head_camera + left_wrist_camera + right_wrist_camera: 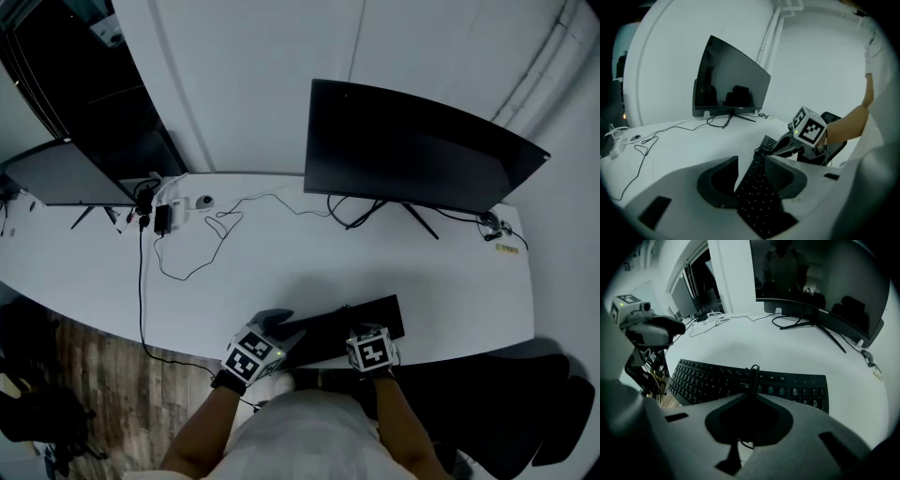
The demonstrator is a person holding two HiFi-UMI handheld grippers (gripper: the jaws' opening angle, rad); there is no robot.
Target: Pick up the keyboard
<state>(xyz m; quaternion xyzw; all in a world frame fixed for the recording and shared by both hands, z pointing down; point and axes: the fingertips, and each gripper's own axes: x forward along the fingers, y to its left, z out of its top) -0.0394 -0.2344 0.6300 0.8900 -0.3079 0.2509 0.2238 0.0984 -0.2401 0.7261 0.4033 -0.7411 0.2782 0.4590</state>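
At the worktop's [281, 272] near edge, head view: a black keyboard [361, 319] lies lengthwise along the edge, with the left gripper [281, 328] at its left end and the right gripper [372, 333] over its middle. Left gripper view: jaws clamp the keyboard's end, its length running away from them. Right gripper view: jaws drawn together, a cable [753, 371] loop at their tip, keyboard crosswise just beyond. Whether it is lifted is unclear.

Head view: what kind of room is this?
Probably an office or computer workroom: a long white desk holds a big dark monitor, a second monitor at its left end, a black keyboard and loose cables.
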